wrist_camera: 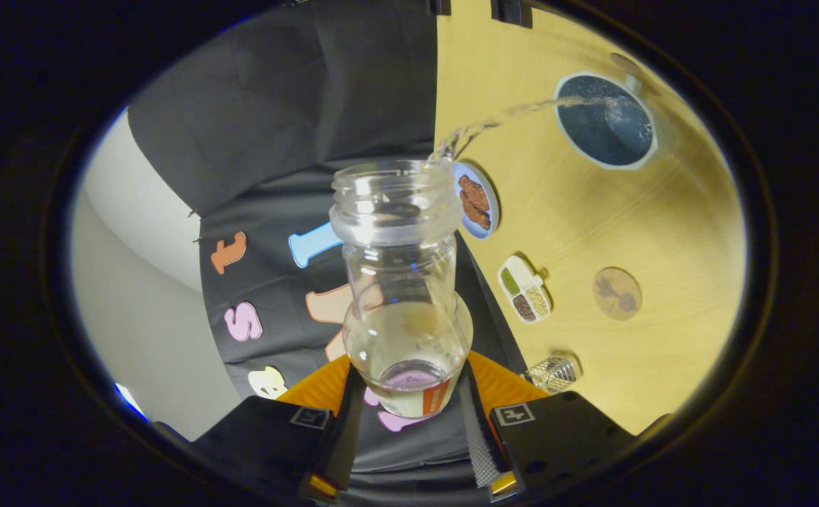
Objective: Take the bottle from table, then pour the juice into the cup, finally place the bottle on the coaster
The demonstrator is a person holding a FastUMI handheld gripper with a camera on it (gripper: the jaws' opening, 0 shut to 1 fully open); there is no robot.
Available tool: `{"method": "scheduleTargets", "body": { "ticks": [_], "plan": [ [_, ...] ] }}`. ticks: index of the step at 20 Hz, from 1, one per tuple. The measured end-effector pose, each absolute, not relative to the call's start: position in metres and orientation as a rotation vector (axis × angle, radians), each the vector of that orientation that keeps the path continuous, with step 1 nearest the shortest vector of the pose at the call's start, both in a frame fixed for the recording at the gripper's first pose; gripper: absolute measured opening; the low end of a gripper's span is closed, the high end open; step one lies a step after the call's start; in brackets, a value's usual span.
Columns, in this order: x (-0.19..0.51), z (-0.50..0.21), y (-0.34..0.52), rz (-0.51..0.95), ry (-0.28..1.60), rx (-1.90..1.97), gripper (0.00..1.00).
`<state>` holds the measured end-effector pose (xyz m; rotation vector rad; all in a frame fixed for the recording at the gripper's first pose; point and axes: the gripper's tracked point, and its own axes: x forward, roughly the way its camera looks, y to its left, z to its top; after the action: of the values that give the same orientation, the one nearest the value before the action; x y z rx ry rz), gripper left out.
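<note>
The wooden table [592, 232] spreads beyond the fingers, seen tipped on its side because the gripper is rolled over. Against it and the booth's dark cloth, the clear bottle [402, 282] is the biggest thing: it sits between the two fingers, its base and orange label down at the fingertips and its open, threaded mouth pointing straight away from them. Its long axis runs along the fingers. The gripper [409, 394] is clamped on the bottle's lower body, one finger pressing each side.

A thin stream of clear liquid [501, 120] leaves the rim of the mouth and arcs across the table into the cup [606, 120], a round dark-lined vessel with a pale rim, well apart from the bottle. Some liquid remains in the bottle's lower part.

Just beside the bottle's mouth lies a small blue-rimmed plate [478, 199] holding brown pieces. Nearer the fingers rests a white divided dish [524, 289] with three portions of grains or seeds. The round brownish coaster [617, 293] lies bare near that dish. Smallest, a faceted clear glass [553, 372] lies close to the fingertip.
</note>
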<state>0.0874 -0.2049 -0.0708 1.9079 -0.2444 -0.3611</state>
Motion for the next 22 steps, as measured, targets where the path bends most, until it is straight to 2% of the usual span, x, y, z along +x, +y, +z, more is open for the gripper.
{"method": "scheduleTargets", "body": {
  "ticks": [22],
  "plan": [
    [0.088, -0.056, -0.219, -0.347, -0.331, 2.032, 0.7]
  ]
}}
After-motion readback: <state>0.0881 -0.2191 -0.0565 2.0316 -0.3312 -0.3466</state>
